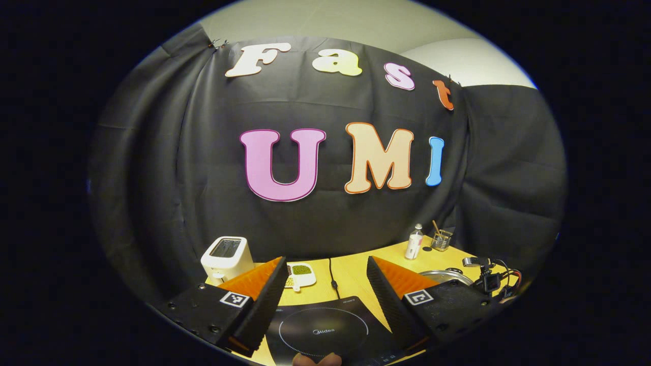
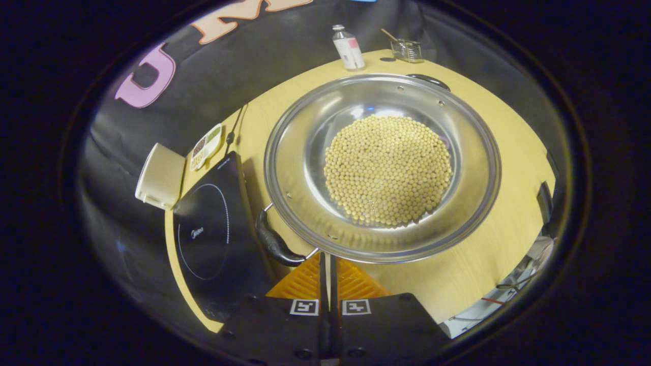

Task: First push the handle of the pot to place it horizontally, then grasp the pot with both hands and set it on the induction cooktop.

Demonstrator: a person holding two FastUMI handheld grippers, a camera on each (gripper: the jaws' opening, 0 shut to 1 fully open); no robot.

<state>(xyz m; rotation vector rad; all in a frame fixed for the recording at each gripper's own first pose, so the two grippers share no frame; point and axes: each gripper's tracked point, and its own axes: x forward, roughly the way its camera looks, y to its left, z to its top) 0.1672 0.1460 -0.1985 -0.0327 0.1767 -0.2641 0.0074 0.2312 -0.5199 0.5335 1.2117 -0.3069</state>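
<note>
A wide steel pot holding yellow beans stands on the wooden table, right of the black induction cooktop. Its near black handle points toward the cooktop's edge; the far handle sits at the opposite rim. My right gripper is shut with nothing between its fingers, its tips just below the pot's rim beside the near handle. My left gripper is open above the cooktop, and the pot's rim lies to its right.
A white toaster and a small dish of beans stand behind the cooktop. A bottle and a glass jar are at the table's far edge. A cord runs from the cooktop's back.
</note>
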